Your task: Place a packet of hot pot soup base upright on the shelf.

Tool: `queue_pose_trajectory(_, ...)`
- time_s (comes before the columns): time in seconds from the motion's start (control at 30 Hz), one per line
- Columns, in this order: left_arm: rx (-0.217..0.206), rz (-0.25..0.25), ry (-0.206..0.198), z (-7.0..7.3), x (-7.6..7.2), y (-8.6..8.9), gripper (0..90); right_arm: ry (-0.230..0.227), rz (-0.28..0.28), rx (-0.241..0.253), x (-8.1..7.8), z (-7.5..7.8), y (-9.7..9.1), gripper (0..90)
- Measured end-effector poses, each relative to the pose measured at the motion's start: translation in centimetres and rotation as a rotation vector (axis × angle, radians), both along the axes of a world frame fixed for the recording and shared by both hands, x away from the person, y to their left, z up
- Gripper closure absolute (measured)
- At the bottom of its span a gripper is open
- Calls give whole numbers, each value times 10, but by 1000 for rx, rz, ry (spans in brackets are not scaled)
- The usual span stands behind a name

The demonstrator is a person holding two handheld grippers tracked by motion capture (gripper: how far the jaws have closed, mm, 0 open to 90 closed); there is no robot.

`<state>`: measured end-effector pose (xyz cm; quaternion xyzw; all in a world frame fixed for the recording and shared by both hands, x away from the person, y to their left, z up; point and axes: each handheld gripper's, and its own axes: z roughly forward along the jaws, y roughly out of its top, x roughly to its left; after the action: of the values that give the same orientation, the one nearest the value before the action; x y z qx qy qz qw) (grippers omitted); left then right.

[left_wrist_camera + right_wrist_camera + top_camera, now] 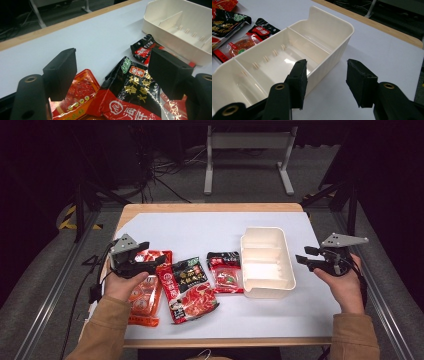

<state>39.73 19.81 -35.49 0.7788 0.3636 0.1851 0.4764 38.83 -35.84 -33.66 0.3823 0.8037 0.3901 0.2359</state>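
A: The white table cover (200, 232) lies on a wooden table, with dark floor behind.

B: The left gripper (110, 72) has its jaws apart, empty, above the black-red packet (130, 92). The right gripper (325, 82) is also apart, at the near wall of the cream box (332, 53), not touching it.

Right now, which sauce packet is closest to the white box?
The small red-and-black packet; it lies right beside the white box, while the bigger black-and-red and orange packets sit farther left.
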Motion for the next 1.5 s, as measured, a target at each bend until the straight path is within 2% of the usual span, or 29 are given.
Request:
queue_pose_trajectory(0.07, 4, -17, 24, -11, 5, -8, 223, -3, -4, 5, 0, 0, -1, 495)
queue_pose_trajectory(0.1, 4, -17, 24, -11, 5, -8, 223, -4, -5, 6, 0, 0, -2, 495)
queue_pose_trajectory(0.13, 17, -21, 28, -13, 7, -10, 223, -6, -8, 8, 0, 0, -2, 495)
queue_pose_trajectory(0.17, 45, -21, 55, -20, 10, -15, 224, -6, -8, 10, 0, 0, -3, 495)
queue_pose_trajectory(0.27, 48, -25, 72, -26, 13, -17, 271, -11, -7, 11, -1, 0, -3, 495)
queue_pose_trajectory(0.37, 45, -9, 115, -34, 17, -17, 297, -10, -8, 10, -1, 0, -3, 495)
queue_pose_trajectory(0.57, 104, -15, 204, -48, 24, -23, 379, -12, -3, -1, -1, -2, -1, 497)
queue_pose_trajectory(0.63, 109, -17, 230, -52, 27, -23, 395, -9, -4, 0, -1, -2, -1, 497)
queue_pose_trajectory(0.77, 139, 1, 244, -59, 30, -20, 415, -10, -5, -3, -1, -3, -1, 496)
queue_pose_trajectory(0.9, 150, 5, 262, -62, 31, -19, 417, -12, -14, -13, -1, -3, 0, 496)
queue_pose_trajectory(0.93, 159, 3, 263, -63, 31, -19, 417, -12, -14, -13, -1, -3, 0, 496)
queue_pose_trajectory(1.0, 149, -34, 318, -67, 34, -18, 411, -12, -15, -13, -1, -3, 0, 496)
queue_pose_trajectory(1.03, 150, -40, 325, -68, 34, -17, 407, -12, -16, -13, -1, -4, 0, 496)
queue_pose_trajectory(1.23, 175, -48, 315, -71, 34, -19, 409, -9, -16, -14, 0, -5, 1, 479)
queue_pose_trajectory(1.43, 262, -53, 279, -76, 33, -27, 429, -13, -22, -11, 1, -5, 1, 471)
queue_pose_trajectory(1.5, 253, -51, 287, -77, 33, -27, 449, -11, -24, -7, 1, -5, 1, 467)
